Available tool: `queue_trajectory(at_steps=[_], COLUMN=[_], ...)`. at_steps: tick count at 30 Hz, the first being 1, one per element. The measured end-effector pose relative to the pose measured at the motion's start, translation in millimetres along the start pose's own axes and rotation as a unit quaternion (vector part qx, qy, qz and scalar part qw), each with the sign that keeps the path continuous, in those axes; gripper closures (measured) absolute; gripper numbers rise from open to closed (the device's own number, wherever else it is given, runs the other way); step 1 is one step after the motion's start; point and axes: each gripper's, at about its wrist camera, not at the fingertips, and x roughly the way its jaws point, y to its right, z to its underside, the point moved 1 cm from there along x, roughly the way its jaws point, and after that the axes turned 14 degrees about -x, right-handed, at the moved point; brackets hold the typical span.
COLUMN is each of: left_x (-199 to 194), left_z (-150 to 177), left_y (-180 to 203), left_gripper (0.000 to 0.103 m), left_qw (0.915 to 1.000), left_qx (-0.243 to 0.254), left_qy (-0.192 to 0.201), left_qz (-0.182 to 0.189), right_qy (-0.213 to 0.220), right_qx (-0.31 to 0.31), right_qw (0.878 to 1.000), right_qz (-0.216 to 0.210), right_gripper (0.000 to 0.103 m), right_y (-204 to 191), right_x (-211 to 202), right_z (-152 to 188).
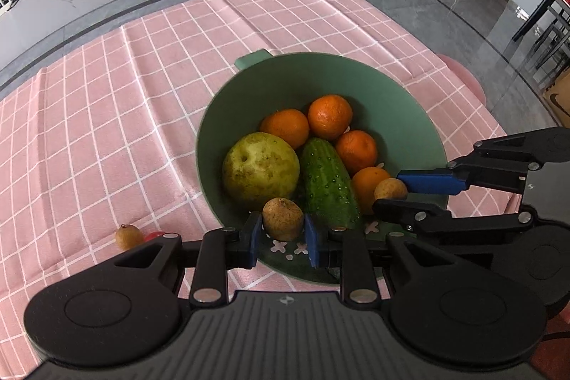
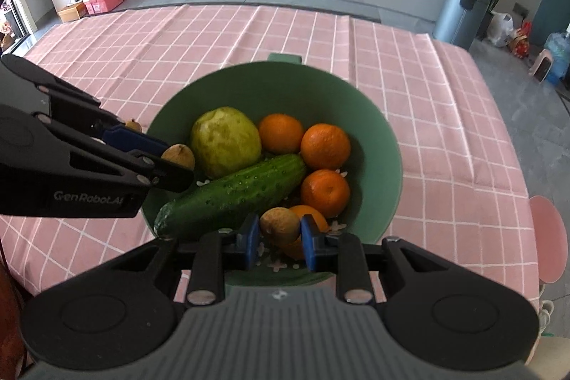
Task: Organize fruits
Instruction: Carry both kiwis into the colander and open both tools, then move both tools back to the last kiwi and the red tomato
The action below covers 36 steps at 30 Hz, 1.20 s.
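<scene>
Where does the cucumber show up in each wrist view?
Left wrist view: the cucumber stands lower centre in the green bowl, running near-vertically, right of the pear.
Right wrist view: the cucumber lies centre-left in the bowl, slanting up to the right, below the pear.
Shared landmark: the pear beside the cucumber.

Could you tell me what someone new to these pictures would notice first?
The green bowl in the middle of the pink checked tablecloth, full of produce: a pale pear, a cucumber lying across it and oranges. Just over the bowl's near rim, the left gripper and the right gripper each pinch a small brown fruit between blue pads.
</scene>
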Motion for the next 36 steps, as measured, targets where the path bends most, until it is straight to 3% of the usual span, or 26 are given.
queue_trajectory(at_steps=[13, 15, 19, 28, 36], left_x=[3, 1, -12, -54, -80], left_z=[-2, -2, -2, 7, 27], left_y=[-2, -2, -1, -10, -34], left_gripper=[0.066, 0.063, 0.053, 0.053, 0.053], left_qw=[1.0000, 0.9999, 0.9996, 0.9958, 0.9923], left_qx=[-0.002, -0.001, -0.007, -0.015, -0.020], left_qy=[0.003, 0.006, 0.027, 0.090, 0.121], left_qz=[-0.008, -0.009, -0.003, -0.010, -0.018], right_qy=[-0.007, -0.004, 0.006, 0.065, 0.109], right_qx=[0.002, 0.000, -0.011, -0.012, -0.011], right_qw=[1.000, 1.000, 1.000, 0.996, 0.993], right_qz=[-0.002, 0.003, 0.017, 0.055, 0.048], right_gripper=[0.080, 0.068, 0.066, 0.066, 0.066], right_y=[3, 2, -1, -17, -52], right_x=[6, 3, -6, -39, -49], right_z=[-3, -5, -7, -13, -18])
